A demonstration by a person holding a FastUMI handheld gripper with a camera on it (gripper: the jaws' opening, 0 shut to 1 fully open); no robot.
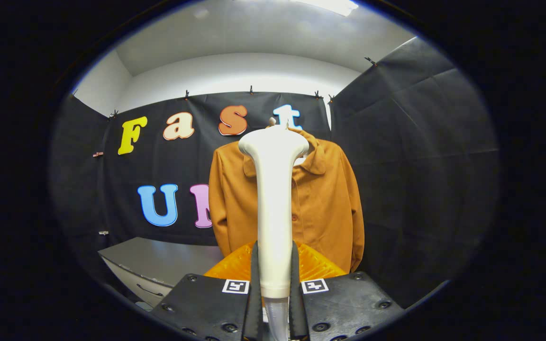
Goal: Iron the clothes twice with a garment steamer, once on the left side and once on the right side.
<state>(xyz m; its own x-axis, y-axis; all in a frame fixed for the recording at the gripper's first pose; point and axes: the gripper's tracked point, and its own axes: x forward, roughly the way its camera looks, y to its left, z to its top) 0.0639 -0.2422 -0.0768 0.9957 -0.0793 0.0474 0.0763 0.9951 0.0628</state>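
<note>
**Booth stock-take: steamer in hand, shirt not yet reached**

Black cloth walls close the booth on the back and right side, with a pale ceiling and a lit panel above.

- Item 1, table [159,258]: grey, low and to the left of the hanging garment, with what looks like a drawer front below its edge. I see nothing on the part that shows.
- Item 2, shirt [330,203]: rust-orange, collared, buttoned down the front, hung against the back wall. It hangs flat and full-length, beyond the steamer head, with the hanger hook just visible above the collar.
- Item 3, garment steamer [274,199]: pale, long-necked, standing upright between my fingers, its flared head level with the shirt's collar. Whether the head touches the cloth I cannot tell; it appears to stand apart from it, in front.
- Item 4, gripper [273,289]: fingers clenched on the steamer's handle, one pressing each side of it low down.

Progress, as I judge it: the steamer is picked up and pointed at the shirt's middle, near the button line. Neither pass can be confirmed as done from here; the cloth gives no sign either way. I reckon both strokes, left side and right side, remain, or at best one is about to start.
</note>
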